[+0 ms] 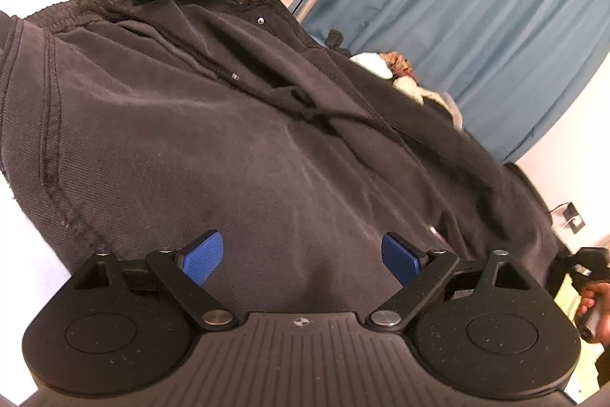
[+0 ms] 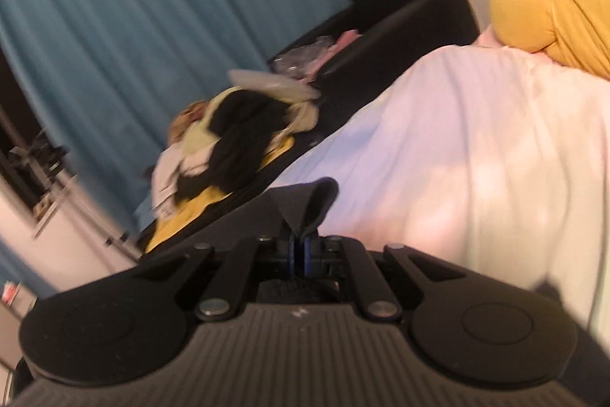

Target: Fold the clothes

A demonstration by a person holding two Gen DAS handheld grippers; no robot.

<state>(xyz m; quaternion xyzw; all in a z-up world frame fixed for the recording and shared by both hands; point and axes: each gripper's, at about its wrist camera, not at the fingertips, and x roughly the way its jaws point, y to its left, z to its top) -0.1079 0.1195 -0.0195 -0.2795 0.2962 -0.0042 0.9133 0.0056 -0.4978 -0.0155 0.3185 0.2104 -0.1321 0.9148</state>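
A dark drawstring garment [image 1: 190, 121] with an elastic waistband lies spread over the white bed [image 1: 23, 254] in the left wrist view. My left gripper [image 1: 303, 248] hovers low over its near part, its blue pads [image 1: 202, 256] wide apart with only flat cloth below them. In the right wrist view my right gripper [image 2: 300, 252] is shut on a fold of dark fabric [image 2: 318, 201], which sticks up as a small loop past the pads. The rest of that fabric is hidden under the gripper body.
A blue curtain [image 2: 114, 6] hangs behind. A pile of mixed clothes [image 2: 228, 140] lies on a black couch [image 2: 400, 25] beside the bed's white sheet [image 2: 457, 140]. A yellow cushion [image 2: 553, 6] sits at the far right. A hand [image 1: 594, 296] shows at the left wrist view's right edge.
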